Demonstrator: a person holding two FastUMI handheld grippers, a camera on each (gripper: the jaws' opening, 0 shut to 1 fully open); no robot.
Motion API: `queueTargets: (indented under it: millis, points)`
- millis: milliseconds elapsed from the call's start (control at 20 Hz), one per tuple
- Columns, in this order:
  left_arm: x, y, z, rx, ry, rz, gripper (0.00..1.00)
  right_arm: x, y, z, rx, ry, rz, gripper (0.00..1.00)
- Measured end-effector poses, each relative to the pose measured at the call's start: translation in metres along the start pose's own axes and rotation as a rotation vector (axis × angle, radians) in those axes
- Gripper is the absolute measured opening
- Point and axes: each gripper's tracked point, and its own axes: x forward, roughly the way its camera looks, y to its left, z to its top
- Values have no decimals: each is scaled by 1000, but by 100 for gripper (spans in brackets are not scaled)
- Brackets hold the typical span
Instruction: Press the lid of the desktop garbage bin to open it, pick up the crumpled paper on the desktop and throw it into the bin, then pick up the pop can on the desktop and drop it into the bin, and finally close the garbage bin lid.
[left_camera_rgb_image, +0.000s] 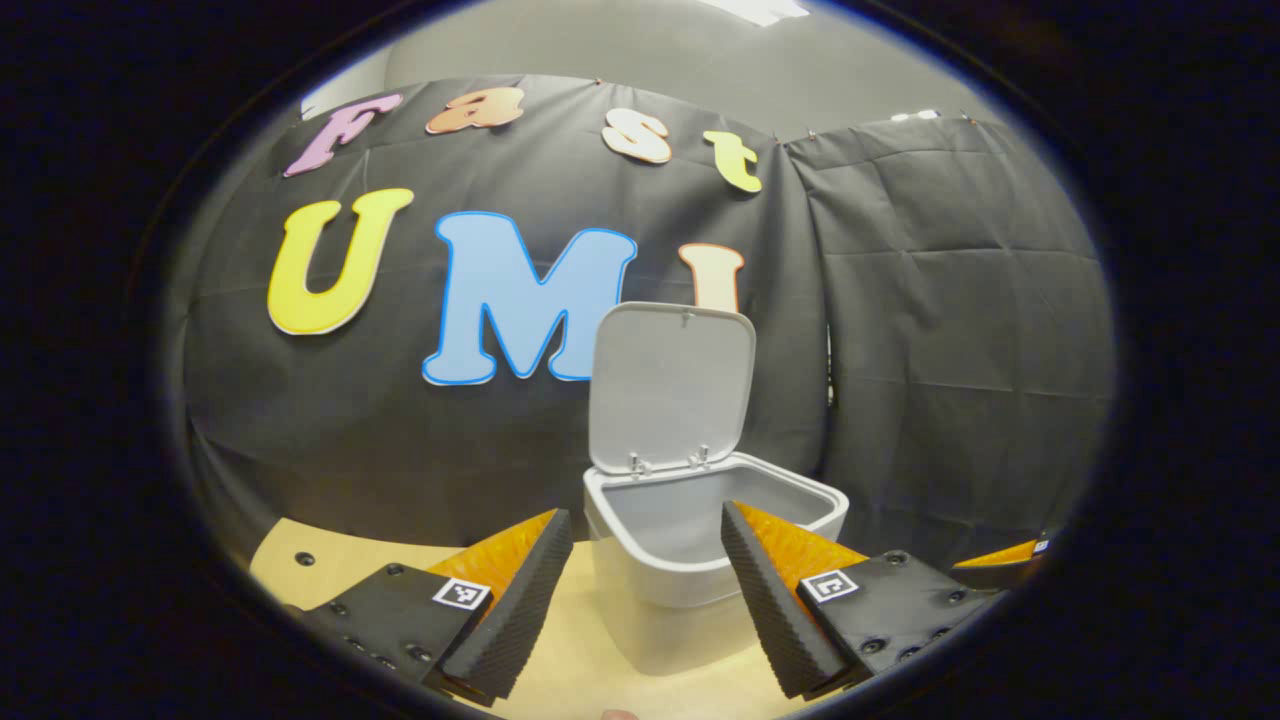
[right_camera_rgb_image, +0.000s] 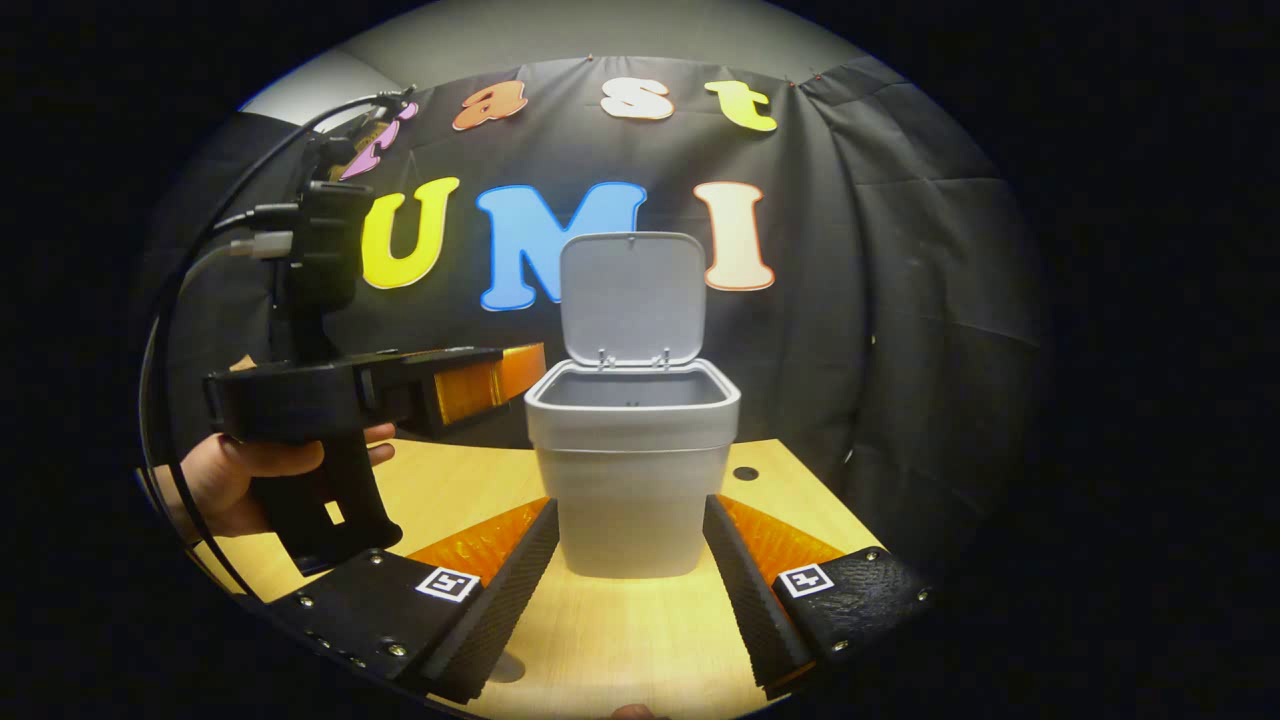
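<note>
**Bin standing open, both grippers empty in front of it**

While the desktop garbage bin (right_camera_rgb_image: 632, 470) is standing on the wooden desktop (right_camera_rgb_image: 640, 640) with its lid (right_camera_rgb_image: 630, 298) hinged up and leaning back toward the booth wall, both tools are facing it with nothing between their fingers. The bin's mouth is gaping upward, and its inside is looking bare as far as the left gripper view reaches.

The right gripper (right_camera_rgb_image: 630, 560) is sitting low, just in front of the bin's base, jaws spread about as wide as the bin itself. The left gripper (left_camera_rgb_image: 647, 590) is hovering higher, at rim level and to the left of the bin, jaws likewise spread and looking down into the opening; in the right gripper view it is being carried by a hand (right_camera_rgb_image: 235, 480) with its fingers pointing at the bin's rim.

Judging by the raised lid, the opening step is finished and the paper pickup is coming next. Neither the crumpled paper nor the pop can is lying anywhere near the bin, so I cannot say which gripper is nearer to them; the left one is better placed above the rim for a drop.
</note>
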Motion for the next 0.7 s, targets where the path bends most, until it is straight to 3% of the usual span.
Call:
queueTargets:
  millis: [250,700]
  points:
    - [-40,26,4,23,3,52,98,1,41,-21,-39,52,117,93]
    - [-105,53,1,6,0,122,100,2,101,-97,-67,262,310,94]
